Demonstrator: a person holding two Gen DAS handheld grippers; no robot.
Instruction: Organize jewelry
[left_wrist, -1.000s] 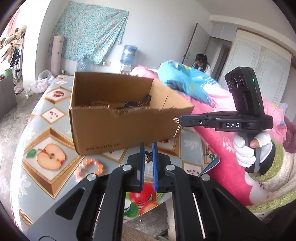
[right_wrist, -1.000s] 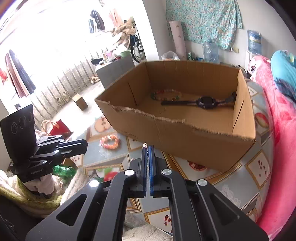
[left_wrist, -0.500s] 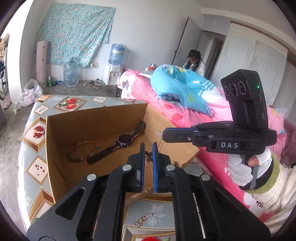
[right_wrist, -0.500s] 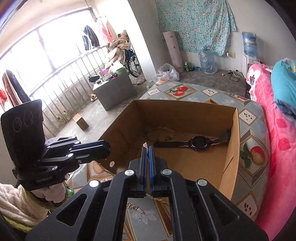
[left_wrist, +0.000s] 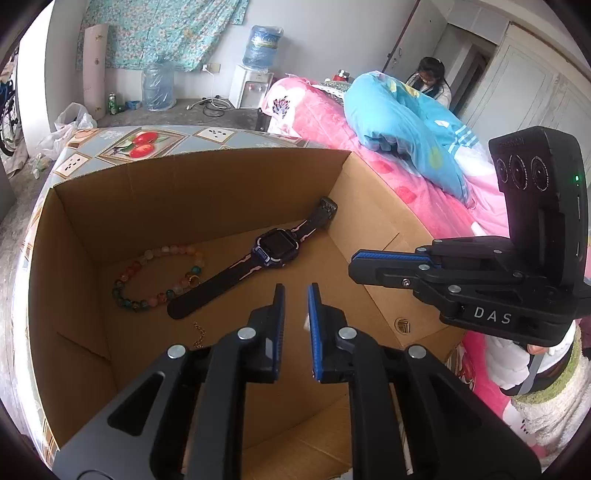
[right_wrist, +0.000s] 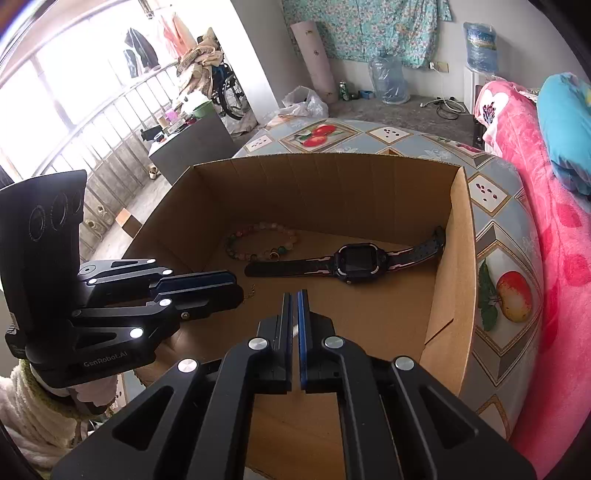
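An open cardboard box (left_wrist: 192, 177) (right_wrist: 332, 184) holds a dark watch (left_wrist: 275, 243) (right_wrist: 356, 260) and a bracelet of coloured beads (left_wrist: 127, 271) (right_wrist: 273, 225). A thin gold chain (left_wrist: 199, 332) (right_wrist: 253, 290) shows low in the box beside my left finger, which hides part of it. My left gripper (left_wrist: 295, 290) (right_wrist: 236, 286) hovers over the box floor. Its jaws are opening and nothing is pressed between them. Just to its right, my right gripper (right_wrist: 294, 295) (left_wrist: 356, 264) is shut, also over the box, with no chain at its tip.
The box stands on a table with a fruit-patterned cloth (right_wrist: 498, 206). A pink bed (left_wrist: 332, 122) with a blue quilt (left_wrist: 406, 125) runs along the right side. A person (left_wrist: 428, 79) sits at the back by the door. Water bottles (left_wrist: 157, 88) stand on the floor.
Both grippers have travelled from in front of the box to over its inside. The chain that hung at their tips now shows down in the box. The left jaws have parted.
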